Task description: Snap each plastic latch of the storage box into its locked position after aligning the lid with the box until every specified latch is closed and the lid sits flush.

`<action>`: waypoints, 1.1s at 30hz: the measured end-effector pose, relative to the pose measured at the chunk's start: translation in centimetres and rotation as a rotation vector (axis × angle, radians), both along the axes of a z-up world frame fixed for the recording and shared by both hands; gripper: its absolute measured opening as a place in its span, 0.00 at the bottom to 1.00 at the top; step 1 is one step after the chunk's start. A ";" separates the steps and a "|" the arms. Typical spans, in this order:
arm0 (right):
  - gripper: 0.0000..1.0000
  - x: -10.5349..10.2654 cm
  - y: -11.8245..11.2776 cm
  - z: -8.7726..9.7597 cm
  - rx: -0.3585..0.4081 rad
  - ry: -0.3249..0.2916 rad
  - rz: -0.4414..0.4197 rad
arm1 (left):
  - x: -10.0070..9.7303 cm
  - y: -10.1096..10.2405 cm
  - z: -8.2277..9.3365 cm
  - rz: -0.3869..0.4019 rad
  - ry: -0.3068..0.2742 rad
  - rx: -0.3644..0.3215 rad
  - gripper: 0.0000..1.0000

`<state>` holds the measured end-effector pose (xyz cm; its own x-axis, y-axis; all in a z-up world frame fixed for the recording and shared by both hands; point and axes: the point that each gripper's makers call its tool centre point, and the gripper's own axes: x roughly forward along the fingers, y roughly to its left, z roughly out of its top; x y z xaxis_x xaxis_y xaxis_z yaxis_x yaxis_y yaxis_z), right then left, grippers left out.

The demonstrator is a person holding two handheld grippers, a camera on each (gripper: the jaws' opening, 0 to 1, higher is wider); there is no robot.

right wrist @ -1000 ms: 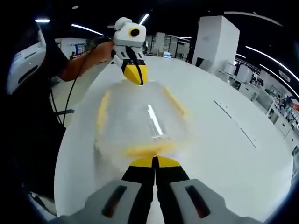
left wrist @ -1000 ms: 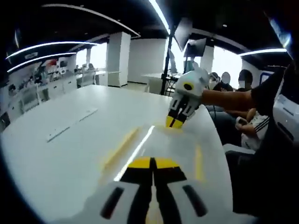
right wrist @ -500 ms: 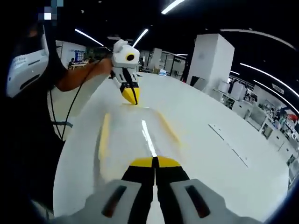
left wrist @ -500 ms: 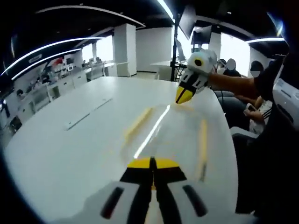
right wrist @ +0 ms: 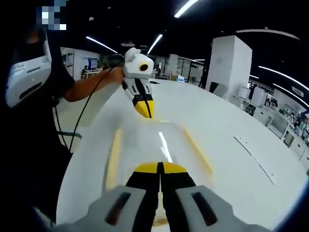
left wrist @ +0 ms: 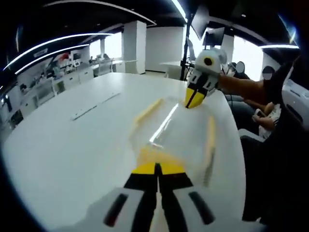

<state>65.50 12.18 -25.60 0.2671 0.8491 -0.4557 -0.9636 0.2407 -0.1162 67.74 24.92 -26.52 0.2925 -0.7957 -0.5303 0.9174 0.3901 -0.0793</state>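
Compared with a second earlier, both hand-held grippers are sitting a little higher off the storage box's ends, and the clear lid is showing more of its length between them. The left hand-held gripper (left wrist: 157, 169) is keeping its yellow-tipped jaws pressed together, clamped on nothing, with the tips hanging over the near yellow end latch (left wrist: 155, 157); whether they are touching it is hard to say through the blur. The right hand-held gripper (right wrist: 160, 169) is likewise closed and empty, poised over its own end of the storage box (right wrist: 159, 145). Each one is also appearing across the box in the other's view, nose pointing down at the far end: the right (left wrist: 195, 99) from the left gripper view and the left (right wrist: 144, 108) from the right gripper view. Working from opposite ends this way probably lets the person press both end latches with closed tips as blunt pushers. The box is lying lengthwise on the white table (left wrist: 63, 159), with yellow side latches (right wrist: 114, 154) running along its long edges.
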 end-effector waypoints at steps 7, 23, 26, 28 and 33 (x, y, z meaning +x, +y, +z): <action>0.00 0.1 1.3 0.0 0.018 0.000 0.019 | 0.1 0.0 -0.3 -0.008 0.017 -0.050 0.00; 0.00 0.2 2.1 0.0 0.128 0.053 0.018 | 0.2 -0.7 -0.2 -0.015 0.067 -0.184 0.00; 0.00 0.2 2.1 0.0 0.126 0.048 0.019 | 0.1 -0.7 -0.2 -0.018 0.070 -0.184 0.00; 0.00 0.1 2.2 -0.1 0.125 0.046 0.021 | 0.1 -0.8 -0.2 -0.022 0.071 -0.181 0.00; 0.00 0.2 2.7 -0.1 0.166 0.070 0.025 | 0.2 -0.7 -0.2 0.007 0.123 -0.205 0.00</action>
